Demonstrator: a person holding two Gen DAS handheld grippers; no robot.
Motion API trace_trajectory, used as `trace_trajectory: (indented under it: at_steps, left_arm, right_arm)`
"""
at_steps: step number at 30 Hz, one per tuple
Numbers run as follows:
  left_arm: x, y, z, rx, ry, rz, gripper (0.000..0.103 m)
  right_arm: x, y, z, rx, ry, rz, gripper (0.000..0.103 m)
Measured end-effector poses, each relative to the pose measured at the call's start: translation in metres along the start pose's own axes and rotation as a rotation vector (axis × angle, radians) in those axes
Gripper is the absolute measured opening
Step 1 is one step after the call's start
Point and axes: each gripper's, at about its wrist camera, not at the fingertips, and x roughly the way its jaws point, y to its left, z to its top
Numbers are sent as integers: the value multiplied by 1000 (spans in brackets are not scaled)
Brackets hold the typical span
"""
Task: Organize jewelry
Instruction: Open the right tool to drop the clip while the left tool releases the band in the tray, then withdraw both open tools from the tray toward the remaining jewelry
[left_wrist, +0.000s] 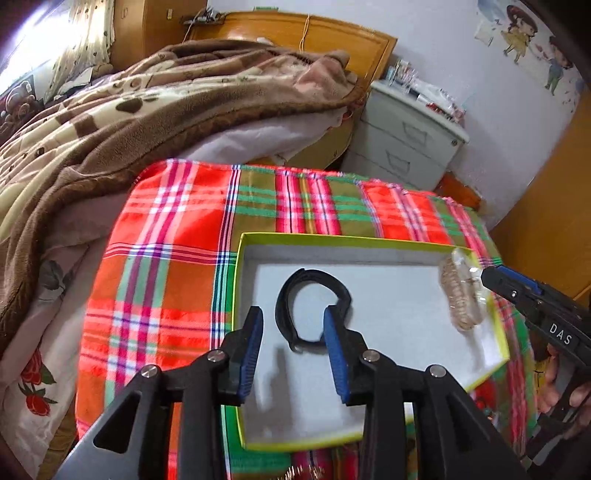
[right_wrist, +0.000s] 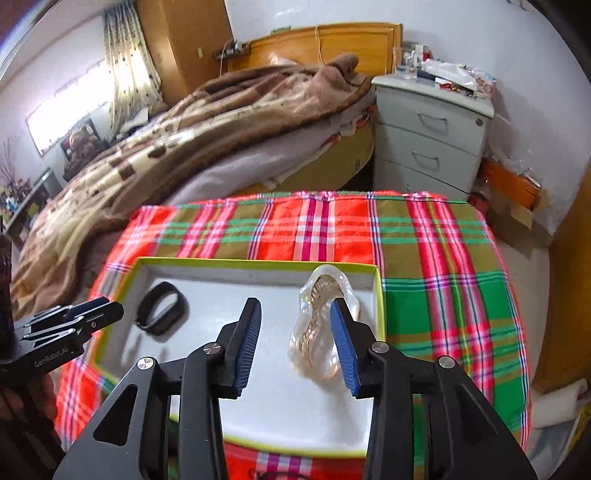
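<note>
A shallow white box with a yellow-green rim lies on the plaid cloth. A black wristband lies inside it on the left. A clear plastic bag holding a gold chain sits at the box's right side, blurred. My left gripper is open above the box, its fingers on either side of the wristband's near end. My right gripper is open, its right finger against the bag. It also shows in the left wrist view. The left gripper shows in the right wrist view.
The plaid cloth covers a small table. A bed with a brown blanket is behind and to the left. A grey drawer cabinet stands at the back right. A small gold item lies near the table's front edge.
</note>
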Motion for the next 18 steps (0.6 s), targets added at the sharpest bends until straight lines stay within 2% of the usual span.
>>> trace_trajectory:
  at_steps: [7,13,18]
  left_arm:
    - [-45,3,-28,2,-81,-60,40]
    - [-76,8,-64,24,-210,17,43]
    - [-83,15,-89,29,-184,6,48]
  right_arm:
    - [-52,-6,-32,24,-91,11,40]
    - [-82,-14,-77,44,-120,11,40]
    - [-94,-24,-118,51,-112,-11,40]
